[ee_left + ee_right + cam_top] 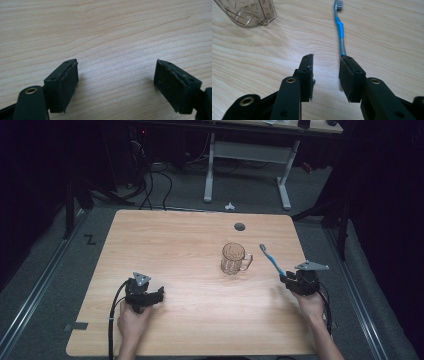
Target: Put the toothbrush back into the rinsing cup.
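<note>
A clear glass mug [234,258] stands upright right of the table's middle, its handle turned right; its base shows as the mug [249,12] in the right gripper view. A blue and grey toothbrush [272,260] lies flat beside it, bristle head away from me. My right gripper [287,279] rests at the handle end, jaws partly apart. Between them is bare wood, and the toothbrush [340,27] runs up to the right jaw's tip, where its end is hidden. My right gripper [327,58] is open. My left gripper [153,295] [116,63] sits low at the front left, open wide over bare wood.
The wooden table [175,240] has a round cable hole [239,226] near its far edge. A person's hands hold both grippers from the near edge. Beyond the table stand a white desk frame [245,165] and loose cables on a dark floor.
</note>
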Available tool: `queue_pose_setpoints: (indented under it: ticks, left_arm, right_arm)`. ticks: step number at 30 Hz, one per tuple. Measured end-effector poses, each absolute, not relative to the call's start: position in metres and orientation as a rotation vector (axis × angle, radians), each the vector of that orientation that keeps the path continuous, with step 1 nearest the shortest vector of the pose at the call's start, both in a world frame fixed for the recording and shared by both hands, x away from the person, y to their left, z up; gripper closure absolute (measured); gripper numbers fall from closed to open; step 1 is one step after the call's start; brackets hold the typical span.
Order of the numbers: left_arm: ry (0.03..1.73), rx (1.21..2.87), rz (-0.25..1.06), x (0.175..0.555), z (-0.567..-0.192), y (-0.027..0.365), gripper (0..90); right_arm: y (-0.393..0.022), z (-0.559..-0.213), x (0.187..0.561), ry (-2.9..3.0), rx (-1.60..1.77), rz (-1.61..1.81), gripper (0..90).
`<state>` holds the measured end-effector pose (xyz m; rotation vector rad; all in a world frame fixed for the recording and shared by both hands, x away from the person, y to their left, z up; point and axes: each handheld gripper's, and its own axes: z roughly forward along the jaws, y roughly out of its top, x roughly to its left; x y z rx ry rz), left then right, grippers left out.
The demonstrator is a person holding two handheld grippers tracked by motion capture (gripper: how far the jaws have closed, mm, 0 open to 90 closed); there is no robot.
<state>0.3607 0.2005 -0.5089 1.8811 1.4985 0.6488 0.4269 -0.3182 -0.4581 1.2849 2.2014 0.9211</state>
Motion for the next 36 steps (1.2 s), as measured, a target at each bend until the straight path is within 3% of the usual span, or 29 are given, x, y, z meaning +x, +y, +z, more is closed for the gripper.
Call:
queue_pose_setpoints:
  ticks: [36]
  left_arm:
    - [1.493, 1.884, 0.649, 0.361, -0.509, 0.200, 20.4]
  right_arm:
    - [-0.300, -0.424, 0.469, 2.290, 1.253, 0.835, 64.1]
